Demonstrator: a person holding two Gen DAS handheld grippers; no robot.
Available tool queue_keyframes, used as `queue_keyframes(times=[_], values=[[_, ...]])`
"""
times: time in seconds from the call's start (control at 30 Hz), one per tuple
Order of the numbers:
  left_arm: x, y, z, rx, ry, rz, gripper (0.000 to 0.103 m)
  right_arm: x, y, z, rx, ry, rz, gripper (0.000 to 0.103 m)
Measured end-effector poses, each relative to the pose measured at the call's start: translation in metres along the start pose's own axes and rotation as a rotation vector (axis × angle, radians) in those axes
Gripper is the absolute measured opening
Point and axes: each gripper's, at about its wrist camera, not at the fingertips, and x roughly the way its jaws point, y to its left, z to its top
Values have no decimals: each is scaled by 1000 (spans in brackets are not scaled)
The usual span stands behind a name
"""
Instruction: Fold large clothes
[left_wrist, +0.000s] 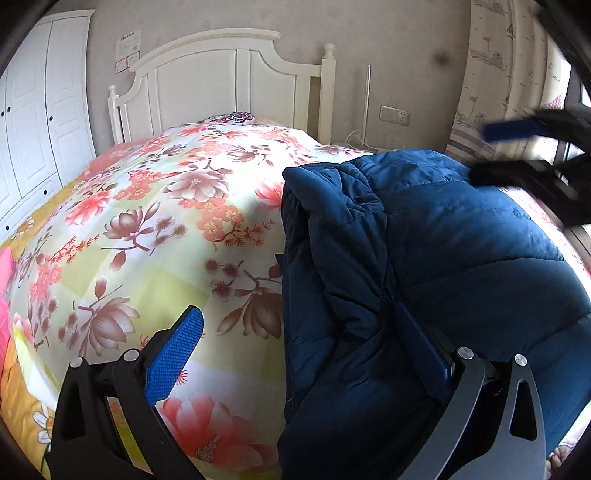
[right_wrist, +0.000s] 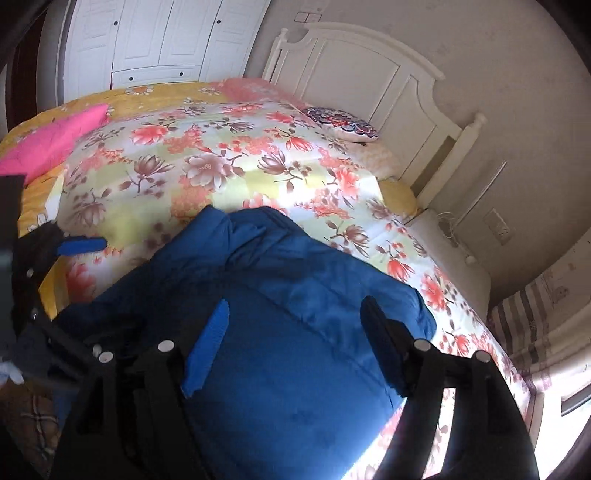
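**Blue padded jacket lies bunched on a floral bed, both claws spread**

On the bed, across the floral quilt, a dark blue quilted jacket lies in a rumpled heap. In the left wrist view it fills the frame from about three o'clock down to six o'clock, with a puffy folded edge standing at the centre. In the right wrist view the same jacket occupies the middle and lower part, its far edge near the centre of the quilt.

The left gripper has its jaws spread wide. One blue-padded finger at seven o'clock sits over bare quilt, clear of the cloth. The other finger at five o'clock lies against the jacket's folds, partly buried in them. The pads do not pinch the fabric between them.

The right gripper hangs over the jacket with jaws apart, and nothing is clamped; the blue cloth shows in the gap between the fingers. In the left wrist view the right gripper appears blurred at two o'clock, above the jacket's far side.

A white headboard stands at twelve o'clock behind the quilt, and white wardrobe doors sit at nine to ten o'clock. A pink cloth lies at ten o'clock in the right wrist view, and a patterned pillow rests near the headboard at one o'clock.
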Motion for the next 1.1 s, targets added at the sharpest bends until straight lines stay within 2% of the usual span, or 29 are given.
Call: queue_keyframes(times=[0.07,0.1,0.17,0.23,0.4,0.6,0.8,0.83,0.9,1.0,1.1], values=[[0,1,-1,-9,1,-8,99,6,12,-23,-16,52,10,77],[-1,1,-1,-12,4,-10,99,10,15,-32,-13,48,-3,77],[1,1,-1,-9,14,-1,99,15,7,-42,81,24,39,77],[1,1,-1,-13,18,-2,99,15,8,-44,86,15,25,77],[2,1,-2,-14,20,-4,99,8,24,-47,74,6,-74,77],[2,-4,0,8,27,34,99,10,25,-53,88,-2,-93,76],[1,-6,-1,13,40,51,99,10,37,-45,33,76,-161,76],[0,-7,0,16,41,55,99,3,40,-44,9,82,-150,73],[-2,-8,0,18,39,68,99,-22,40,-48,20,43,-61,66],[-2,-5,-1,3,37,55,99,-60,46,-71,21,-29,-31,75],[-1,-4,-2,-13,35,40,99,-62,55,-101,65,-21,30,77]])
